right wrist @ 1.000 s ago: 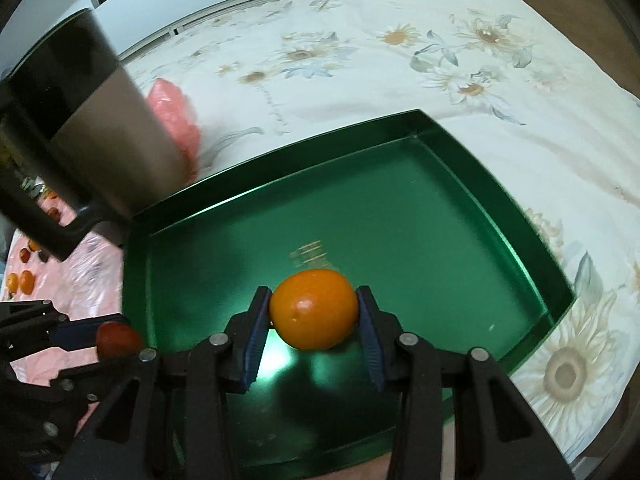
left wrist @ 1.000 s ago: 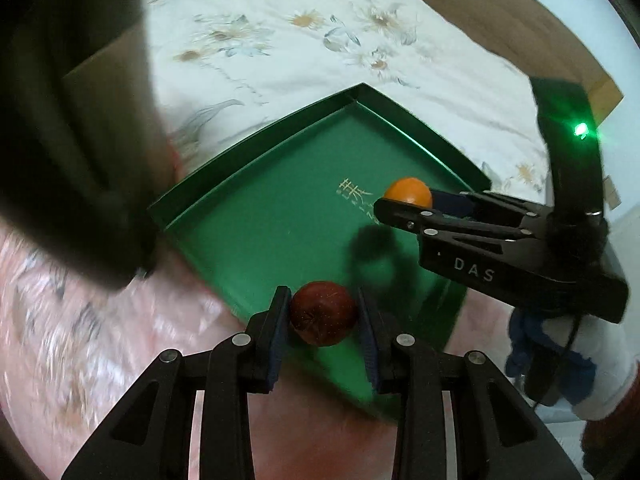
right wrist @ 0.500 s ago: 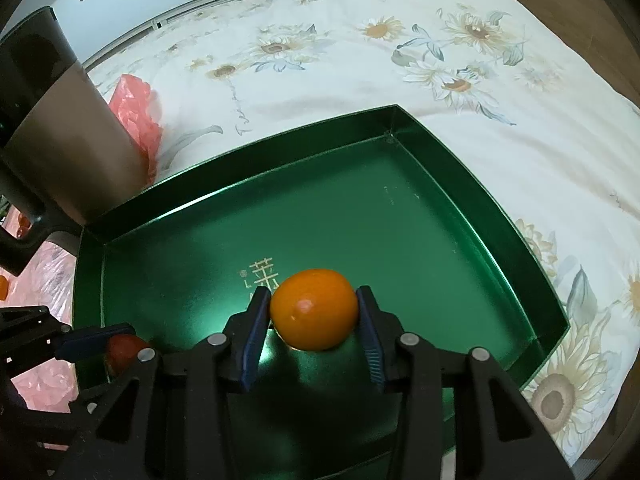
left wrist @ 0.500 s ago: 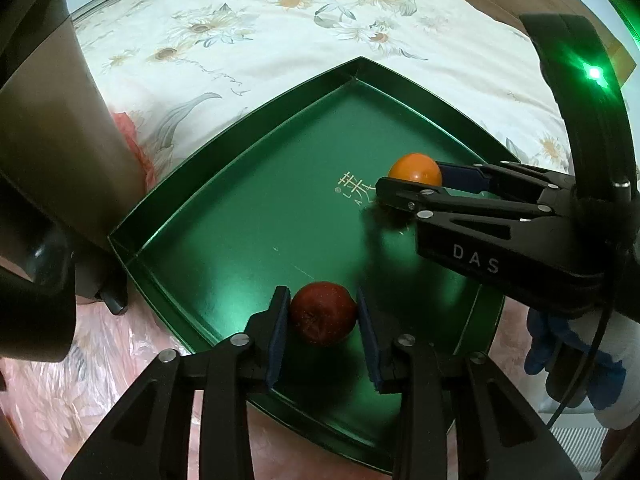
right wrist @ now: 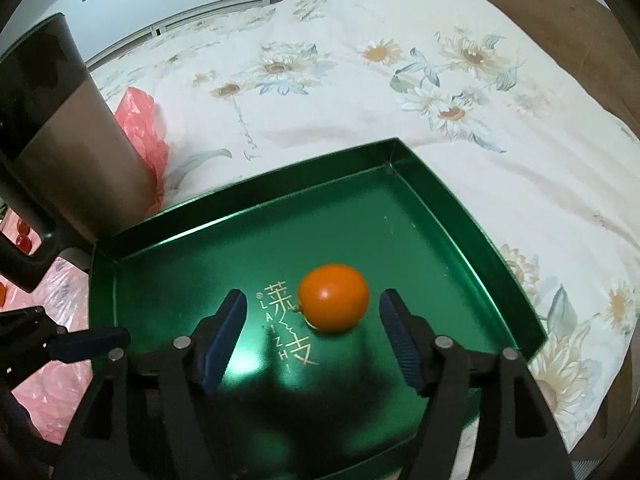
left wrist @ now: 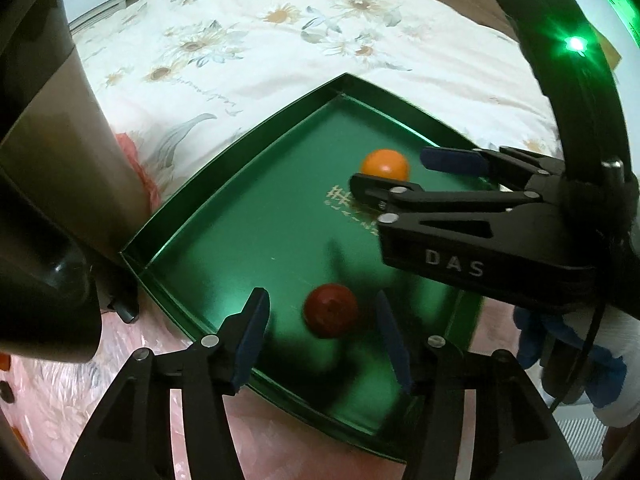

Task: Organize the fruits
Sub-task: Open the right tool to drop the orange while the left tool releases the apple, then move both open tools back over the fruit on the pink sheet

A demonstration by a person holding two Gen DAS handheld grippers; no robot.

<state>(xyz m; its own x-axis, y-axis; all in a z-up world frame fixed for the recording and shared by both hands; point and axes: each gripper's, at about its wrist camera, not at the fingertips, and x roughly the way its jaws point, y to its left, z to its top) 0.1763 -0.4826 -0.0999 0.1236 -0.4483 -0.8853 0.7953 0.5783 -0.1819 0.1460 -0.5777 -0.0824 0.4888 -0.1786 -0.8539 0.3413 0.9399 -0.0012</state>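
A green tray [left wrist: 240,184] [right wrist: 472,216] lies on a flowered bedspread. A dark red fruit [left wrist: 330,310] rests on the tray floor between the spread fingers of my left gripper [left wrist: 320,312], which is open and clear of it. An orange fruit [right wrist: 333,298] [left wrist: 385,163] rests on the tray beside gold lettering, between the spread fingers of my right gripper [right wrist: 312,312], also open. The right gripper also shows in the left wrist view [left wrist: 396,168]. One left fingertip shows in the right wrist view [right wrist: 96,340].
A tall dark and brown container [right wrist: 64,152] [left wrist: 48,152] stands left of the tray. A pink plastic sheet [right wrist: 60,384] [left wrist: 52,392] with several small red and orange fruits [right wrist: 22,240] lies at the lower left. A red bag [right wrist: 142,128] sits behind the container.
Both grippers have opened. The red fruit and the orange fruit were let go and now lie on the tray floor. Both grippers moved slightly further over the tray.
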